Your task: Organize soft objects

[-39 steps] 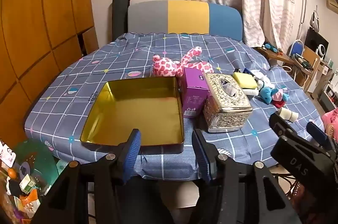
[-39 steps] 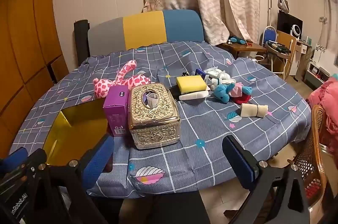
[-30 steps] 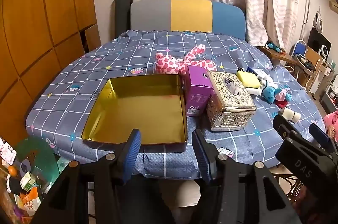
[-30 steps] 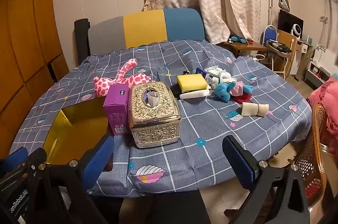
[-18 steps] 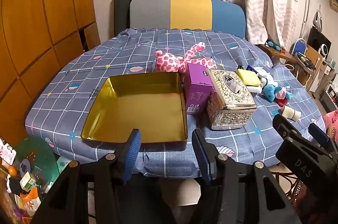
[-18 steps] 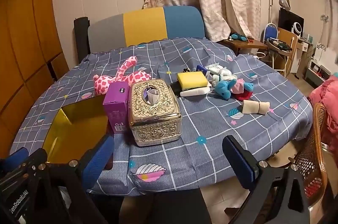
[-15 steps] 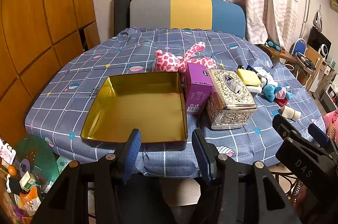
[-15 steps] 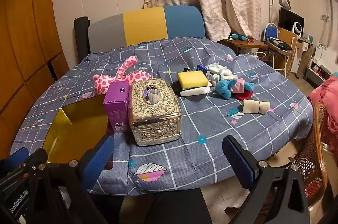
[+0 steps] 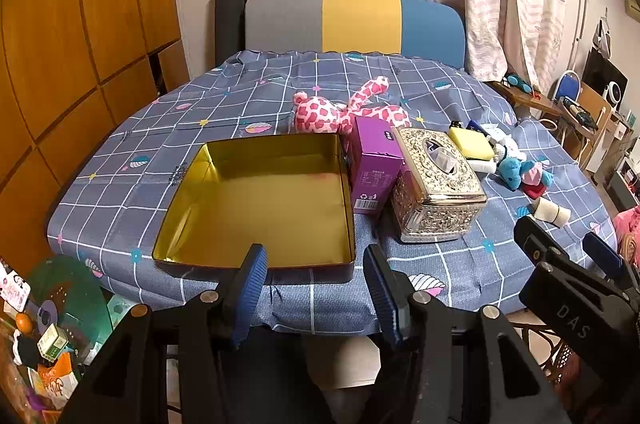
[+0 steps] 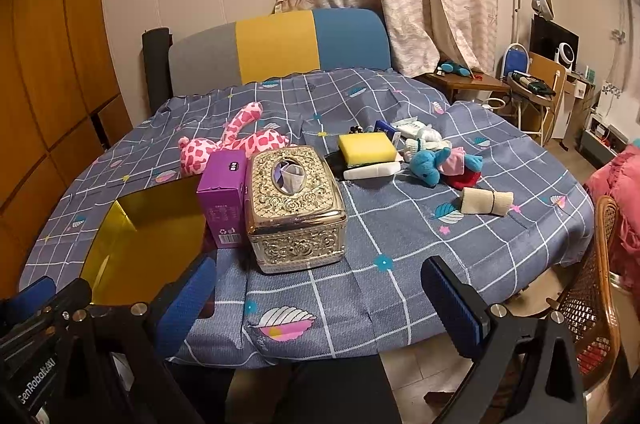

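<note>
The gold tin tray (image 9: 256,200) sits open and bare at the near edge of the table (image 9: 440,276), which suggests it is meant as the bin for the soft things. Everything else lies to one side of it or behind it. Just beside the tray's right wall stands a purple carton (image 9: 374,168), and touching that carton's far side is an ornate metal tissue box (image 9: 436,184). Neither looks soft, so they are probably clutter to work around.

The soft items are farther off. A pink spotted plush (image 9: 344,110) lies just behind the tray's far right corner. Well to the right of the tray, past the tissue box, are a yellow sponge (image 10: 368,148), a blue plush toy (image 10: 434,164) and a rolled beige cloth (image 10: 486,202) (there seem to be a few white pieces near the sponge, but they are too small to name).

The left gripper (image 9: 316,288) hovers off the table's near edge, just in front of the tray, with its jaws about half spread and nothing between them. The right gripper (image 10: 320,300) hangs to the right of the tray, in front of the tissue box, jaws spread wide and empty. Neither touches anything, so no pick has begun.
</note>
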`<state>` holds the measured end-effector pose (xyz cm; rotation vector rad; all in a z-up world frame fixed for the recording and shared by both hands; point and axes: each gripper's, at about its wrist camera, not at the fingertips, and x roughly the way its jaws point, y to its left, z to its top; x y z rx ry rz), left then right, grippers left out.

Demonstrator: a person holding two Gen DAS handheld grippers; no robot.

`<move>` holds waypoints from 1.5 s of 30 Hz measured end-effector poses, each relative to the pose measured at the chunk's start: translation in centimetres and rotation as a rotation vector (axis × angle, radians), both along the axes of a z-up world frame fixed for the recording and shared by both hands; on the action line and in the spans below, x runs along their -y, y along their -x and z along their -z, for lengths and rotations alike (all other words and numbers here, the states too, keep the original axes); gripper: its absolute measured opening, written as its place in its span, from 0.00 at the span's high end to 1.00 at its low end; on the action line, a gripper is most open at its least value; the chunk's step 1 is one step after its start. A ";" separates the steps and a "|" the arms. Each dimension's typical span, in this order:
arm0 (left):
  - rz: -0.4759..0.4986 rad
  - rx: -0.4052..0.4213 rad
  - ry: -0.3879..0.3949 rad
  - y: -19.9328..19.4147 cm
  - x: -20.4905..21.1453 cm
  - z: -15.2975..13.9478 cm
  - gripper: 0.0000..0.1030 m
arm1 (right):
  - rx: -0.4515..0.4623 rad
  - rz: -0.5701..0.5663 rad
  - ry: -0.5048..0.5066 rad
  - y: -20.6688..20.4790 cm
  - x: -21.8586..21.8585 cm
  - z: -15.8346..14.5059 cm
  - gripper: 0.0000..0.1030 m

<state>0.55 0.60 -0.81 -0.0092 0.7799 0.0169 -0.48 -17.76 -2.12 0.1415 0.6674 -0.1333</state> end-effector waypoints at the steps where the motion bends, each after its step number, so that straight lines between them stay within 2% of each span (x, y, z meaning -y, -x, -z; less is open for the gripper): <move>1: 0.000 0.000 0.000 0.0 0.0 0.0 0.51 | -0.001 -0.001 0.000 0.0 0.0 0.0 0.00; 22: -0.009 -0.045 -0.012 -0.8 0.1 1.2 0.51 | -0.020 -0.003 0.003 -0.3 -0.1 0.4 0.00; 32: -0.018 -0.097 -0.020 -2.2 -0.2 2.9 0.51 | -0.048 0.012 -0.008 -1.1 0.6 1.4 0.00; 35: 0.001 -0.130 0.006 -3.1 -0.5 3.8 0.51 | -0.059 0.028 -0.022 -1.7 1.3 2.0 0.00; 40: 0.055 -0.193 0.095 -4.9 -0.9 5.6 0.51 | -0.082 0.059 -0.031 -2.9 2.6 3.4 0.00; 45: 0.106 -0.203 0.121 -6.3 -0.2 6.7 0.51 | -0.104 0.084 0.013 -3.9 3.4 4.6 0.00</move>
